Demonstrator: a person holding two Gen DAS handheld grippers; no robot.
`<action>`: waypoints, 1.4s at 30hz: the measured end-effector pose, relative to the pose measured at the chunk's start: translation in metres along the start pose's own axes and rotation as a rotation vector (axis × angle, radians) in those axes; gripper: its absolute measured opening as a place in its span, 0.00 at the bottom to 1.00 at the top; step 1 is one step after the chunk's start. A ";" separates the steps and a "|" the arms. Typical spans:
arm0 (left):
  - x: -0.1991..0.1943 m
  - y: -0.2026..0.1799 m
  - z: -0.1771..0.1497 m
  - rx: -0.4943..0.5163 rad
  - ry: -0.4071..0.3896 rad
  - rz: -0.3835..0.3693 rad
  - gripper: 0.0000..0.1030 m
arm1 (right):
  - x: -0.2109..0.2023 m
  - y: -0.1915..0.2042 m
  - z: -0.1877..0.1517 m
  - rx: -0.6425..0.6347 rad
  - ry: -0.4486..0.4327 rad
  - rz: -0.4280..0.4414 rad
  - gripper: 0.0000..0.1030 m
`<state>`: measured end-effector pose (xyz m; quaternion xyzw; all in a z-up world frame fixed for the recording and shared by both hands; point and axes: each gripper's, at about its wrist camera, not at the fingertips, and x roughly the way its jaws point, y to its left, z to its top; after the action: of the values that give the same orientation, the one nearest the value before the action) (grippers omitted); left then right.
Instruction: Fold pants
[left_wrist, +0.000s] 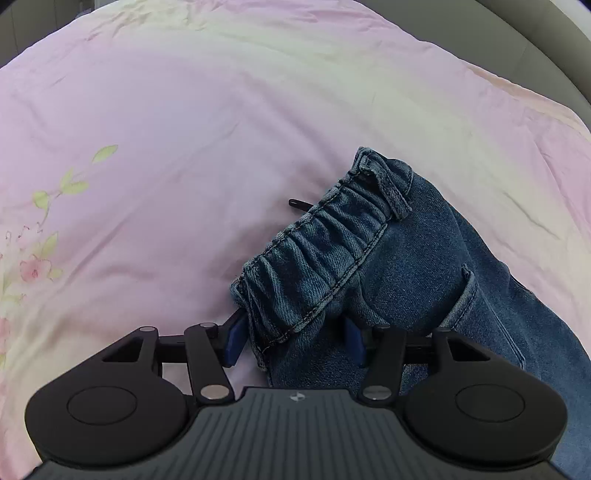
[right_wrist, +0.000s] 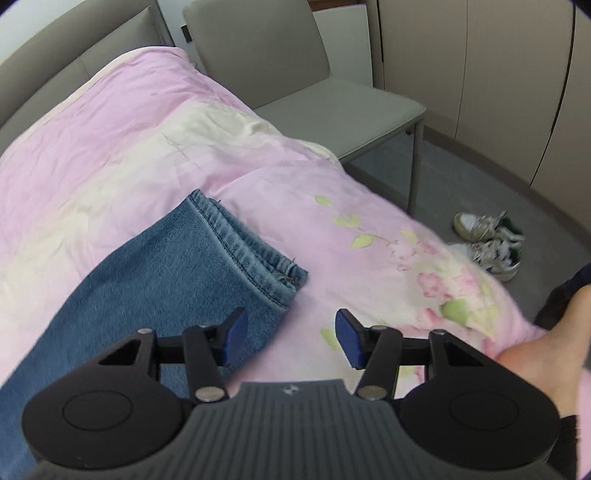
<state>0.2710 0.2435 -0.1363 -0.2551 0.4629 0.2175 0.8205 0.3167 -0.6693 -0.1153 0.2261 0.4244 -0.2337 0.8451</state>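
While my left hand-held gripper (left_wrist: 295, 341) straddles the jeans' elastic waistband (left_wrist: 317, 254) unclamped, my right hand-held gripper (right_wrist: 291, 338) gapes beside the leg hem (right_wrist: 247, 243), ready to fold.

The pants (left_wrist: 388, 266) are blue denim jeans with a gathered elastic waistband (left_wrist: 321, 251), a belt loop and darker stitching. In the left wrist view the waistband end lies bunched near the centre, the fabric running off to the near right. In the right wrist view a hemmed leg end (right_wrist: 251, 251) lies flat, left of centre.
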 end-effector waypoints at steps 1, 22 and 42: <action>0.001 -0.003 0.000 0.007 -0.003 0.006 0.61 | 0.009 -0.001 0.000 0.024 0.007 0.017 0.49; 0.007 -0.011 -0.003 0.049 -0.004 0.042 0.62 | 0.022 0.022 0.022 -0.101 -0.113 -0.052 0.03; -0.092 -0.084 -0.103 0.466 -0.143 -0.112 0.67 | -0.026 0.033 -0.055 -0.228 -0.063 0.136 0.34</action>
<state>0.2098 0.1038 -0.0834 -0.0683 0.4266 0.0765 0.8986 0.2885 -0.6060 -0.1179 0.1493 0.4052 -0.1329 0.8921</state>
